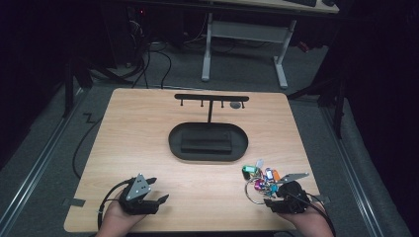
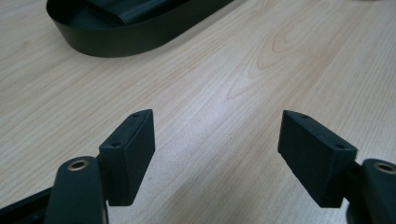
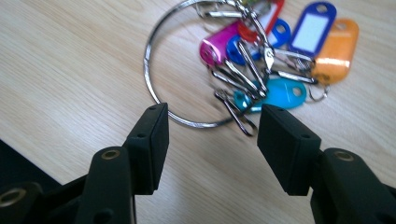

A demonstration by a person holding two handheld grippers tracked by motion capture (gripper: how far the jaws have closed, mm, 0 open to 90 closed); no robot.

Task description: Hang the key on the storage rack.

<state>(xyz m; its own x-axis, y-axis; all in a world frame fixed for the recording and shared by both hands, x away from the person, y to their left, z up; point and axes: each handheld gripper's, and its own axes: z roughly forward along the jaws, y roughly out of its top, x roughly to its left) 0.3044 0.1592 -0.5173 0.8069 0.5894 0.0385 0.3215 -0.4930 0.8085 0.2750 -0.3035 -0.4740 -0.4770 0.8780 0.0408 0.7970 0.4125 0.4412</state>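
The key bunch (image 1: 261, 181) lies on the counter (image 1: 148, 143) at its near right corner, a big wire ring (image 3: 161, 70) with coloured tags (image 3: 334, 49) fanned out on its far side. The right claw (image 3: 212, 149) sits just short of it, jaws spread and pinching nothing; the near arc of the ring passes right in front of the gap between them, so the bunch lies straight ahead of that claw and a touch to its right. The tags trail away from the claw, toward the black oval tray (image 1: 208, 142) and the hook rack (image 1: 211, 98) at mid-counter. The left claw (image 1: 157, 190) rests well apart at the near left, jaws spread wide over bare wood. The right hand is plainly the nearer; a short push forward would likely bring the ring's wire between its jaws
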